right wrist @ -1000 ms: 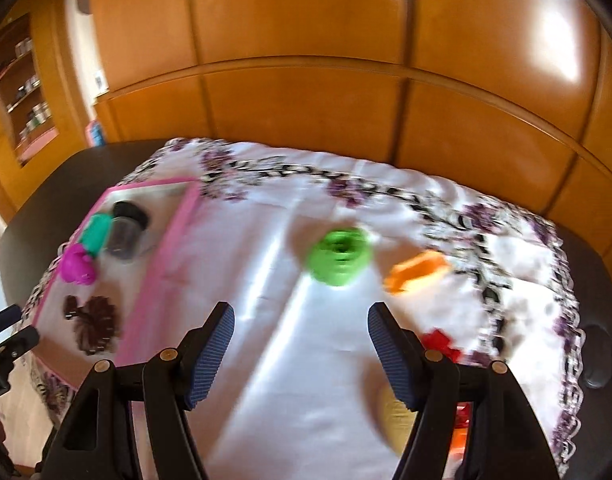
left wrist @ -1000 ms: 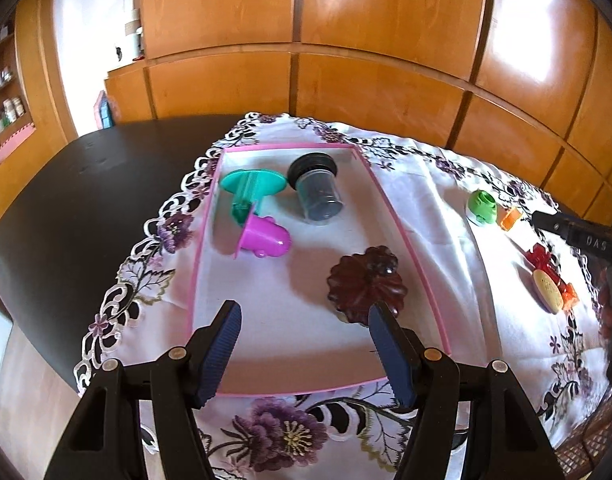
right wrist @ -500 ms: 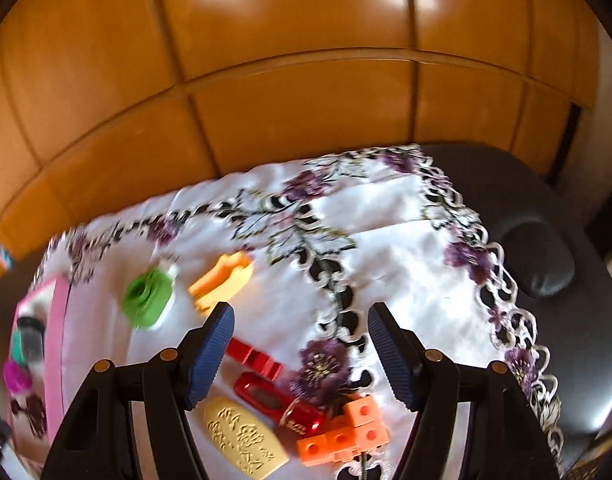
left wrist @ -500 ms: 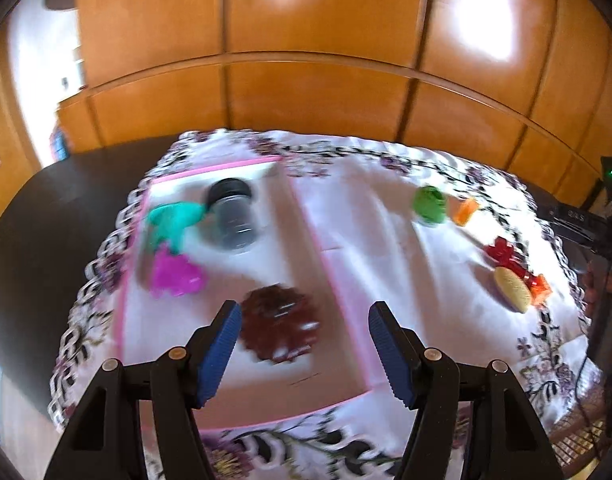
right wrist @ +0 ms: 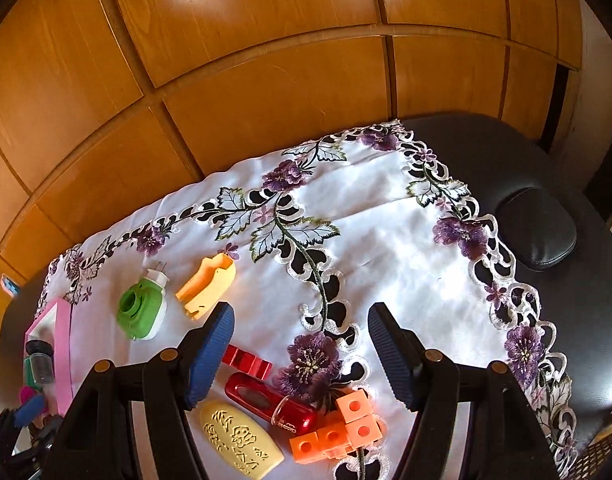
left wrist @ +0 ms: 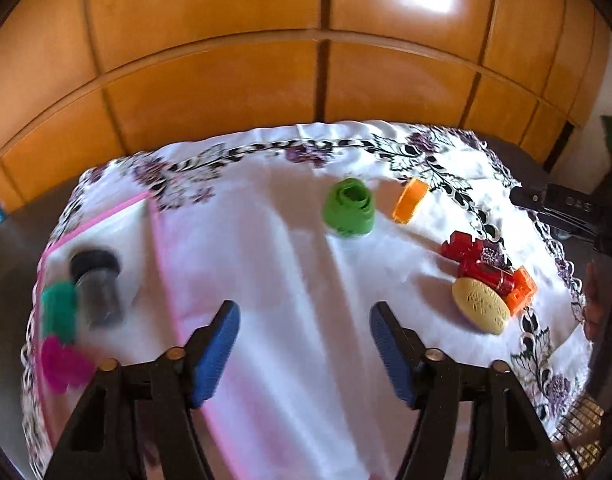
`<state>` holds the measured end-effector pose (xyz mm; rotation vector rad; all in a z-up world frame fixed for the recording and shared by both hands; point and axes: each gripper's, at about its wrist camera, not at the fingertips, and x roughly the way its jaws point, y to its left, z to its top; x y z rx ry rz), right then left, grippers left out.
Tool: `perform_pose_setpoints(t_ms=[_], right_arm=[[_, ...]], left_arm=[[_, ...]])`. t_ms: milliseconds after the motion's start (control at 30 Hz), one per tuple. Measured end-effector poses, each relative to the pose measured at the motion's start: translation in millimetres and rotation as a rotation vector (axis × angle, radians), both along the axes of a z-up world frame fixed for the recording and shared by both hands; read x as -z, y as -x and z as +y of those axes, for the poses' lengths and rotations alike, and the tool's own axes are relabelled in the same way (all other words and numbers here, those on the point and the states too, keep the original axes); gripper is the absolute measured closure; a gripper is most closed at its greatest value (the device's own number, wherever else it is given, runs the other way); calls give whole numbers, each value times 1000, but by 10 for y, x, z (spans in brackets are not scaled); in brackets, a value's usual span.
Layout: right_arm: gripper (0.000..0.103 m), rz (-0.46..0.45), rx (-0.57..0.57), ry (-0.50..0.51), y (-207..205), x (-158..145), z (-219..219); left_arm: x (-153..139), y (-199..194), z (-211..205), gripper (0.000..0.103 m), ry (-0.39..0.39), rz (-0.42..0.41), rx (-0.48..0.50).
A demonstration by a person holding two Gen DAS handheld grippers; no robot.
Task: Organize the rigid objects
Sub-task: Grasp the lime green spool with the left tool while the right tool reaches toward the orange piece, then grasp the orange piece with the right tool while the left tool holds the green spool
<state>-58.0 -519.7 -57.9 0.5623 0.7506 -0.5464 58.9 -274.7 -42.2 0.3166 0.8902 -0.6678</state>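
Whereas a second ago the left gripper (left wrist: 304, 344) hung over the pink tray (left wrist: 162, 240) with the brown mould just ahead of its jaws, its view now has the tray off to the left of the jaws, blurred, and bare cloth (left wrist: 290, 280) between them; the mould is no longer in its view. The jaws are opening, nothing between them. Ahead of them and slightly right stands the green piece (left wrist: 347, 208), with the orange clip (left wrist: 410, 200) beyond it to the right; the jar (left wrist: 96, 284) lies in the tray, left of the left finger. The right gripper (right wrist: 300, 354), which a second ago faced the green piece, now points steeply down at the cloth's right end, jaws wide apart and empty. Below and between its fingers lie the red tube (right wrist: 270, 398), the cubes (right wrist: 339, 426) and the yellow oval (right wrist: 240, 438); the red block (right wrist: 246, 361) sits just beside the left finger.
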Motion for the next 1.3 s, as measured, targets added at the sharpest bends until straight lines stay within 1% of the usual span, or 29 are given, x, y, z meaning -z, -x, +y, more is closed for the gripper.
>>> perform_pose_setpoints(t_ms=[33,167,233,300,600,633,667,700,733,800,900,967,1133,1300], right_arm=[[33,0,2,-3,-3,2,-3],[33,-4,9,-25,2,14,-26],[33,-6,13,-37,1,24,-46],[33,-6,15,-49,-5,36,-62],[33,6,-2,-71,-63,87,-59],[33,6,-3,-74,-65,90,-60],[33,8,-5,-77,-70,95,-60],[33,10,-7,-77,-75,100,-58],[33,13,-6,-73,-77,101,-57],[33,18,-6,-69,-80,107,-54],[33,23,-5,-72,-82,119,-62],[33,24,-4,-71,-77,119,-61],[33,28,-8,-71,-80,125,-46],[33,38,-30,-78,-106,153,-8]], left_arm=[[6,-30,-54,24,0,-4,7],[63,-208,-404,24,-21,-10,47],[113,-310,-590,23,-48,-23,70],[173,-405,-750,23,-67,-18,94],[444,-817,-1197,23,-94,14,122],[490,-856,-1234,25,-96,25,124],[534,-883,-1258,29,-97,41,127],[587,-910,-1282,49,-98,68,135],[639,-916,-1303,50,-102,86,142],[640,-883,-1274,51,-80,72,137],[612,-783,-1113,51,-38,101,97],[567,-654,-1004,51,-13,104,94],[515,-67,-699,51,6,74,136],[566,459,-441,51,-11,44,189]])
